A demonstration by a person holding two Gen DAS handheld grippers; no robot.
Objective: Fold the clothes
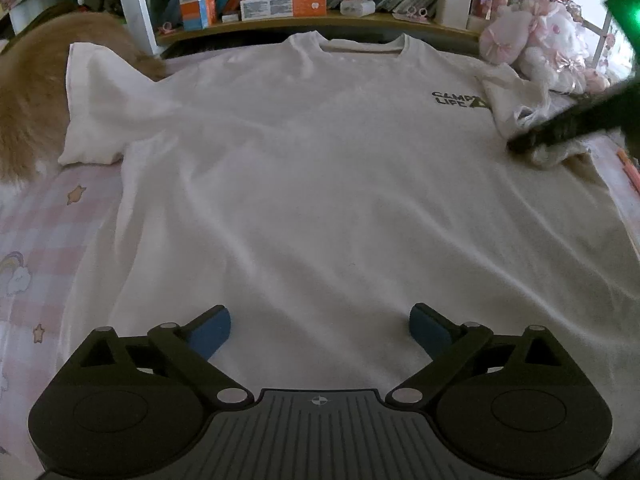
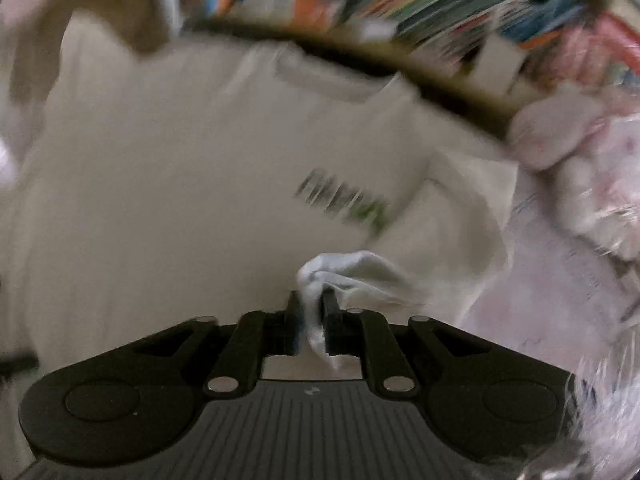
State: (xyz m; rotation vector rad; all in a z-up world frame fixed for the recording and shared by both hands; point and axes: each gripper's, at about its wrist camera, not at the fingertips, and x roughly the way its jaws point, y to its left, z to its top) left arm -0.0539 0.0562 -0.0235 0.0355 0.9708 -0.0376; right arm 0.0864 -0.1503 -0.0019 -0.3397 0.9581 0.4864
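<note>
A white T-shirt point(image 1: 304, 168) lies flat on the bed point(image 1: 44, 232); the right tool point(image 2: 312, 312) pinches its sleeve point(image 2: 352, 272), the left tool point(image 1: 320, 328) spread wide.

Left gripper point(image 1: 320, 330) fingers spread wide, right gripper point(image 2: 311, 312) clamped.

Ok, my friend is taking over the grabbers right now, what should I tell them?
Left gripper: open, holding nothing, hovering over the bottom hem of the white T-shirt.
Right gripper: shut on the shirt's sleeve, over by the printed logo.
The shirt lies front up on the pink checked bed sheet, collar toward the bookshelf; the other sleeve lies flat.
Done: shirt spread out.
Left: fold in both sleeves, then the body.
</note>
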